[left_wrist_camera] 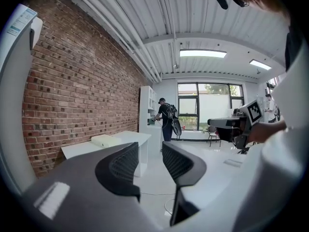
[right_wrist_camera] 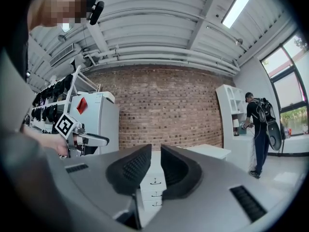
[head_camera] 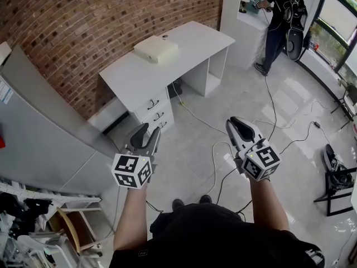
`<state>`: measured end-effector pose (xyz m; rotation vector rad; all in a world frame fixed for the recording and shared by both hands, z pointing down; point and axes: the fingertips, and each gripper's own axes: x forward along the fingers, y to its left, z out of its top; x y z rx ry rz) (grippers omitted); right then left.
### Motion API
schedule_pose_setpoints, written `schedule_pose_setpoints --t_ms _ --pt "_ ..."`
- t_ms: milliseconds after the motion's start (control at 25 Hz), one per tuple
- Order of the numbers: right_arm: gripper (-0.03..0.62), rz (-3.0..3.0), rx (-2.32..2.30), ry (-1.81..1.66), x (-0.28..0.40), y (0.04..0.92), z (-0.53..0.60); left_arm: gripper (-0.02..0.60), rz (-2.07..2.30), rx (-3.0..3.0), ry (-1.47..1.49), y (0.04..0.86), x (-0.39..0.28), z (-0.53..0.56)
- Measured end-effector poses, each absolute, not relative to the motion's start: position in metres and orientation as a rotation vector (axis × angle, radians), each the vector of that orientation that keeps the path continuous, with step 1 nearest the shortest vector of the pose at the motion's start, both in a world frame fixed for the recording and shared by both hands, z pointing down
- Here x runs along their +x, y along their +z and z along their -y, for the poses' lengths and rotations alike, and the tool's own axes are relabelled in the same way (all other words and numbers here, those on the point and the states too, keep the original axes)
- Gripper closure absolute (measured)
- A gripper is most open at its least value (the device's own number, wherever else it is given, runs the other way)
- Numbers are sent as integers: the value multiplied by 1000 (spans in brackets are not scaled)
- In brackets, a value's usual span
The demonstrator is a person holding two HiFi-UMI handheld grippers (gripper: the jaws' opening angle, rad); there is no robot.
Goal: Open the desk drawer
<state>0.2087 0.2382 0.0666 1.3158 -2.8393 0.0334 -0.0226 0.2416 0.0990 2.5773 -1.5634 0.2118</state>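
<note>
- The left gripper is held out level in front of the person. In its own view the jaws stand apart with only floor and air between them.
- The right gripper is held alongside, well apart from the left. Its jaws are drawn together to a thin slit and grip nothing.
- Ahead of the left gripper, and not touched by it, is the drawer stack. It sits under the end of the white tabletop nearest the person.
- The stack has three drawers, one above another, each with a small dark handle. All three fronts sit flush (so nothing inside them can be seen).
- The right gripper view shows the same drawer fronts through the slit between its jaws.
- A flat white box lies on the tabletop near the brick wall. It looks closed, though the view is too far off to be sure, and its contents are hidden.
- Open compartments sit under the far end of the tabletop. What they hold is too small to make out.
- A tall grey cabinet stands to the left of the drawer stack.
- Cables trail over the pale floor.
- Another person stands at a white shelf unit in the far corner.
</note>
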Motion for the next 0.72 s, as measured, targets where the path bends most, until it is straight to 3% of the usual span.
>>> schedule_pose_setpoints --t_ms 160,360,480,720 --pt "483 2837 1309 74 209 71 -236 404 1558 2564 218 101 -23 -241" --pt "434 2835 1300 90 208 75 -237 380 1568 2552 228 103 -27 -244" --pt "364 2819 1298 97 213 78 -239 362 1574 2545 238 103 -32 -247" --pt "319 2773 1342 130 238 89 -243 328 1588 2510 238 109 -34 -252"
